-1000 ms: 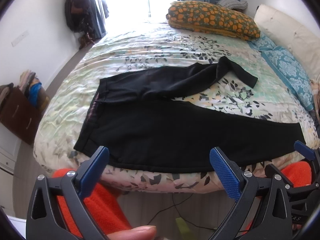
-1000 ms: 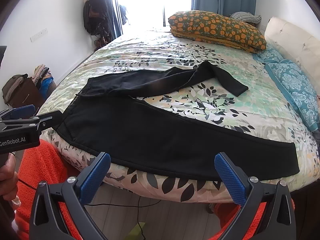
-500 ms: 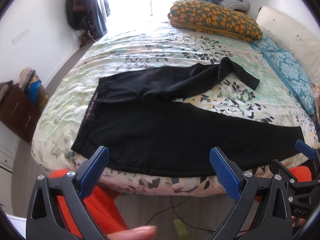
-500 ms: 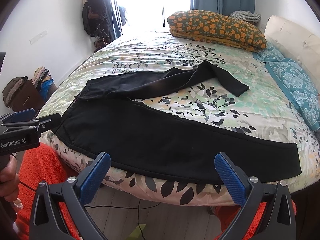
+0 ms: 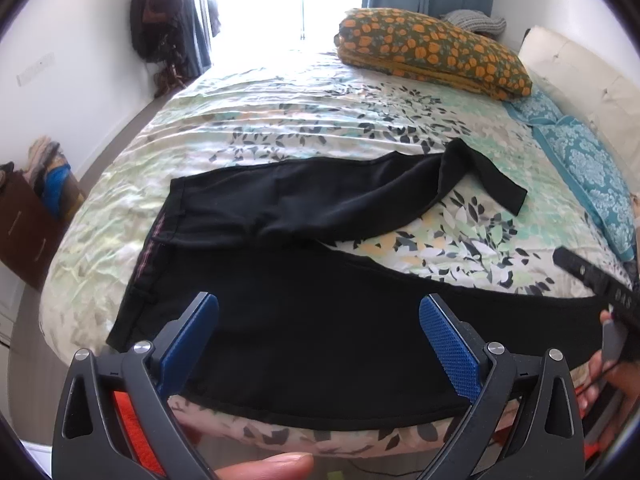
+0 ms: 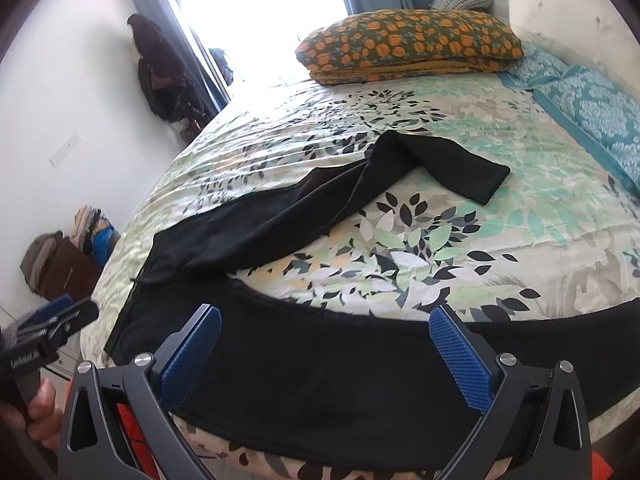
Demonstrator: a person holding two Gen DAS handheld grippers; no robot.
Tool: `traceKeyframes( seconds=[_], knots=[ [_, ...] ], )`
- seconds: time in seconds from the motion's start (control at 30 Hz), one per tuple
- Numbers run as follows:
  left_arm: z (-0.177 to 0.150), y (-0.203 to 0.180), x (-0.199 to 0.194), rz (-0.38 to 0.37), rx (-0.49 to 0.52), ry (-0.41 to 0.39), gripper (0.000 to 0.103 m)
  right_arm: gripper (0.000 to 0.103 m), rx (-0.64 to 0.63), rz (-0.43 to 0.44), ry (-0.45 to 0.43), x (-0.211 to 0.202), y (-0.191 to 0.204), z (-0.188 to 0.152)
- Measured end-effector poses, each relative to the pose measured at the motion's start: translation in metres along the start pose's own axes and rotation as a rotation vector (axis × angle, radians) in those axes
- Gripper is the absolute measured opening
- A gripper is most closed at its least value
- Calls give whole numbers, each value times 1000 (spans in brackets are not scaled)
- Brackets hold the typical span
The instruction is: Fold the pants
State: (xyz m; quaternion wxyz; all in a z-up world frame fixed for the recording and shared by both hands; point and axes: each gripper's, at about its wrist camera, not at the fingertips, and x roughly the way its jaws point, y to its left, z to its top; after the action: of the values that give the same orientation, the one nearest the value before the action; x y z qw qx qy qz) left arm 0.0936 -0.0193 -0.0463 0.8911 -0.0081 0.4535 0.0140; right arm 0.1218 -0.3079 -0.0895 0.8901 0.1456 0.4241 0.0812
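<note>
Black pants point(image 5: 304, 320) lie spread on the bed, waistband at the left, one leg along the near edge, the other leg angled toward the far right with its end doubled back point(image 5: 496, 184). They also show in the right wrist view point(image 6: 340, 376). My left gripper point(image 5: 320, 344) is open and empty, just above the near leg close to the waist. My right gripper point(image 6: 326, 356) is open and empty above the same leg, further right. Each gripper shows at the edge of the other's view.
The bed has a leaf-print cover point(image 5: 320, 128). An orange flowered pillow point(image 5: 432, 48) and blue pillows point(image 5: 588, 172) lie at the far right. A brown box with clothes point(image 5: 36, 208) stands on the floor at left. Bags hang by the window point(image 5: 156, 28).
Both grippers have moved forward and down over the near pant leg, from beyond the bed edge. The right gripper has also tilted. The pants have not moved.
</note>
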Motion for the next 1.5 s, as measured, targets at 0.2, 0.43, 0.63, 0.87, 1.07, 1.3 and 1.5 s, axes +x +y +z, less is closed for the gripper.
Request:
traceKeyframes(
  seconds=[0.2,0.43,0.63,0.87,1.07,1.3,1.5],
  knots=[
    [-16,9,32,34,-23,86,101,103,375,-19,34,92,-156,64],
    [-16,6,54,68,-15,128,101,79,573,-28,66,186,-247,126],
    [-15,1,68,84,-2,156,101,18,502,-38,127,230,-248,143],
    [-14,-15,59,65,35,134,101,7,32,-313,159,190,-223,181],
    [-16,-39,53,21,85,142,101,7,-51,-593,163,158,-292,205],
    [-24,-51,51,1,132,166,101,9,-8,-687,266,171,-351,171],
    [-18,-27,68,-20,64,203,101,87,47,-645,190,152,-346,159]
  ],
)
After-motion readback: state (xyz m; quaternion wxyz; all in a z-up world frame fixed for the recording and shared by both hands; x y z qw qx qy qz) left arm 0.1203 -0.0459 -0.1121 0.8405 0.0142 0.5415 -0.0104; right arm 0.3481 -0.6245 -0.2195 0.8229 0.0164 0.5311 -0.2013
